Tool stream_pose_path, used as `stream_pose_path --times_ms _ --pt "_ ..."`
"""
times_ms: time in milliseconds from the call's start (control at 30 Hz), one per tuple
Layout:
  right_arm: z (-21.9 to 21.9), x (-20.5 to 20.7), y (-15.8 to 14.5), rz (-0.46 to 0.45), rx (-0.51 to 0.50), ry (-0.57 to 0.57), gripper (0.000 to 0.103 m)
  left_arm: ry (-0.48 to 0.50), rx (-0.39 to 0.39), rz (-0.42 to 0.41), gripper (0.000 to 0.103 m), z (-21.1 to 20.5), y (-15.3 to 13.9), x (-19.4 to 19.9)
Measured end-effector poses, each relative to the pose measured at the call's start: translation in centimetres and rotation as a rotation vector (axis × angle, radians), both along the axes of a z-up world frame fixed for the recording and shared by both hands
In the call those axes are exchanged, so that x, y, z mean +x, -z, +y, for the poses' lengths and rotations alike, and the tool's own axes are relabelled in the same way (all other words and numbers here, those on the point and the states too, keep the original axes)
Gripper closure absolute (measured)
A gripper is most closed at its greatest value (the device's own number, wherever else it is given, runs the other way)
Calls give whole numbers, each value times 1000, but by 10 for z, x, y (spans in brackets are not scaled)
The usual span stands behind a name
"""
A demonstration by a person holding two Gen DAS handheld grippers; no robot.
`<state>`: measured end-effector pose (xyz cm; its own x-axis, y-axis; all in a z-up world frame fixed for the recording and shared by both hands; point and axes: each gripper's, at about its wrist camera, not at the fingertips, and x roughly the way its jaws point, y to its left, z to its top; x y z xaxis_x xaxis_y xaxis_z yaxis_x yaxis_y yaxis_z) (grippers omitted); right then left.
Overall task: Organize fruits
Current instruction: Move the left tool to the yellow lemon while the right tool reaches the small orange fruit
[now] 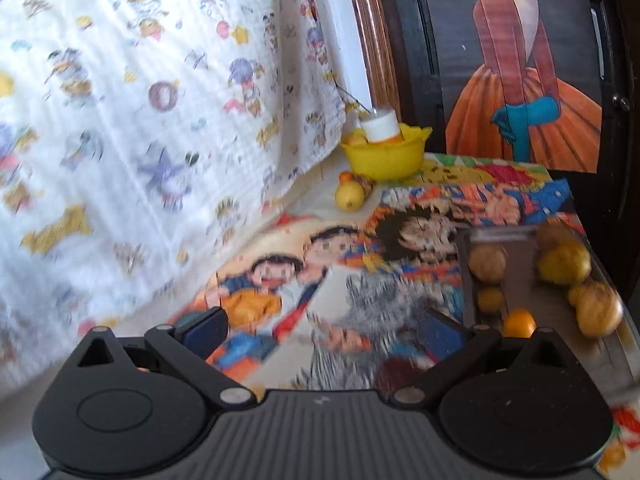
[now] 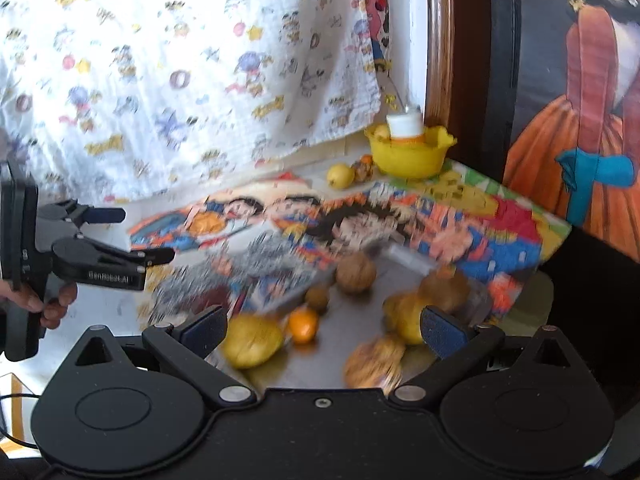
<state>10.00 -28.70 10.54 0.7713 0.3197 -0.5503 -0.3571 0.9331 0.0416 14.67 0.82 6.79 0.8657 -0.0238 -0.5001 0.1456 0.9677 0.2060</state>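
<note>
Your left gripper [image 1: 320,330] has its jaws spread wide with nothing between them; only the cartoon-printed cloth [image 1: 360,248] covering the table lies below the gap. In the right wrist view you can see this same left gripper [image 2: 148,236] from the side at the left edge, level and pointing right over the cloth's near corner, with your hand [image 2: 48,300] wrapped around its handle from below.

Your right gripper [image 2: 324,328] is also wide apart and grips nothing. It hangs over the metal tray [image 2: 340,360], angled down at the loose fruit. Its left pad sits just beside a large yellow fruit [image 2: 252,342], and its right pad overlaps another yellow fruit [image 2: 404,320] in the picture; whether either pad actually touches, the blur hides. Between the jaws lie a small orange [image 2: 303,324] and, nearer the gripper's body, a brownish round fruit [image 2: 374,362]. Farther up the tray sit a brown round fruit [image 2: 356,272] and a smaller greenish-brown one [image 2: 318,296].

At the far end of the table a yellow bowl [image 2: 408,158] stands by the wall, holding a white-capped bottle [image 2: 405,125] and some fruit. Just left of the bowl, on the table, rest a yellow pear-like fruit [image 2: 340,176] and a small orange-brown one [image 2: 362,172], close together. A white patterned sheet [image 2: 180,80] hangs behind.
</note>
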Motion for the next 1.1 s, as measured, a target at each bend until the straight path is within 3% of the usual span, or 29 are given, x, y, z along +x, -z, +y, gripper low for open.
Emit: stream_pose_path --times_ms 233,467,800,933,1100 --pt "-19 117 -52 39 42 -13 1 19 -15 -49 0 -5 -5 77" --pt "-21 241 -84 44 97 -112 1 28 -61 -56 0 -15 -8 162" --pt "-6 342 -146 115 84 -195 1 72 -31 55 0 -40 -41 230" --pt "6 380 -141 194 107 -202 1 64 -21 81 0 -50 -39 256" --pt "20 425 -101 301 182 -160 1 57 10 92 0 -61 -20 282"
